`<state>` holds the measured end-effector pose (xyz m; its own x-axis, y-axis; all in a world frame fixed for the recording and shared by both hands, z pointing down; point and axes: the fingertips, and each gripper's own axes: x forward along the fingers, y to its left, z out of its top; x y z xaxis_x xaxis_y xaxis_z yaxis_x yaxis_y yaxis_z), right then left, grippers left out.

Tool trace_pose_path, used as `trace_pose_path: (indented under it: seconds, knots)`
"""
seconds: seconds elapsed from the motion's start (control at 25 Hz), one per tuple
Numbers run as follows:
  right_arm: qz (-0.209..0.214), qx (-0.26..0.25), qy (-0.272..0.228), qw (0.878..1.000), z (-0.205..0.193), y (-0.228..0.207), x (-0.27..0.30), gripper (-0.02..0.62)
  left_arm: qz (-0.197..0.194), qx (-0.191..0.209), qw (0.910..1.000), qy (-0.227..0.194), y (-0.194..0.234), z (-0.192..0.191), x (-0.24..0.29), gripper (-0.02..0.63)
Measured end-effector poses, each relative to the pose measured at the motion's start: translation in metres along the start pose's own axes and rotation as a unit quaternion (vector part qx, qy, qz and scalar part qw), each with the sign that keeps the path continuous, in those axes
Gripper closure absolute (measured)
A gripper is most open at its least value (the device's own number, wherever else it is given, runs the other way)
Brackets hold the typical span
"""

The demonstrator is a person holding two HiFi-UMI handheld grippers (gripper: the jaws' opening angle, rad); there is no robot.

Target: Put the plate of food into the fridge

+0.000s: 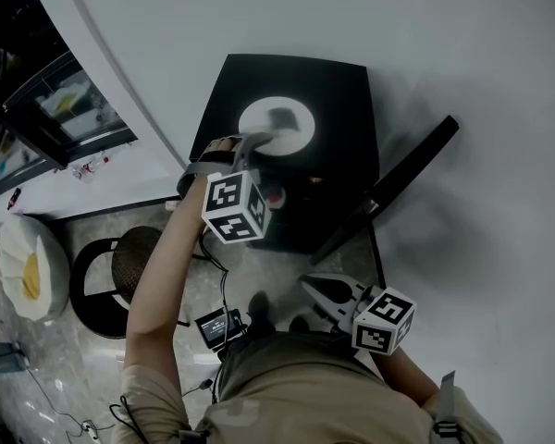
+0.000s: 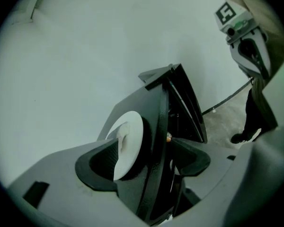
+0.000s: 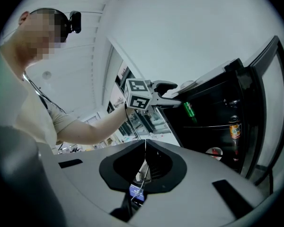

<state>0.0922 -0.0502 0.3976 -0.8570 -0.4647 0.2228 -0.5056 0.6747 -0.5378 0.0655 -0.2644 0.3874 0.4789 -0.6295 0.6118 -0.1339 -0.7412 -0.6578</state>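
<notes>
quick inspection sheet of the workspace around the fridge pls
surface: top of the black fridge, carrying the plate; door open
job's things: white plate on the fridge top; food cannot be made out
clutter: bottles on the fridge shelves
grippers: left tool open, jaws apart around the plate rim; right tool shut, empty, held low near the door
cables: cable running down to a small device at the waist
surroundings: white wall, round stool, glass cabinet
</notes>
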Motion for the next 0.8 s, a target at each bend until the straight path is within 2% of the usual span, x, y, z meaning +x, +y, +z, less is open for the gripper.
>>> trace_pose_path:
  seconds: [0.08, 0.28, 0.48, 0.52, 0.6, 0.8]
  knots:
    - [-0.001, -0.002, 0.003, 1.000, 0.000, 0.001, 0.002, 0.574, 0.008, 0.011, 0.9999, 0.006, 0.003, -0.001, 0.002, 0.252]
    - [-0.005, -0.005, 0.005, 1.000, 0.001, 0.002, 0.005, 0.574, -0.010, 0.029, 0.9993, 0.022, -0.009, -0.006, 0.011, 0.252]
    - [-0.015, 0.000, 0.007, 1.000, 0.000, -0.003, 0.002, 0.574, 0.006, 0.039, 0.9991, 0.015, -0.014, -0.003, 0.011, 0.257]
    - [-0.015, 0.001, 0.007, 1.000, -0.001, -0.003, 0.003, 0.574, 0.011, 0.036, 0.9993, 0.007, -0.013, 0.000, 0.008, 0.281]
    - [-0.014, 0.002, 0.006, 1.000, -0.001, -0.003, 0.006, 0.574, 0.023, 0.035, 0.9991, -0.005, -0.010, 0.003, 0.003, 0.381]
    - [-0.010, -0.003, 0.014, 1.000, -0.001, 0.001, 0.012, 0.574, 0.036, 0.033, 0.9987, -0.017, -0.011, 0.002, -0.004, 0.418]
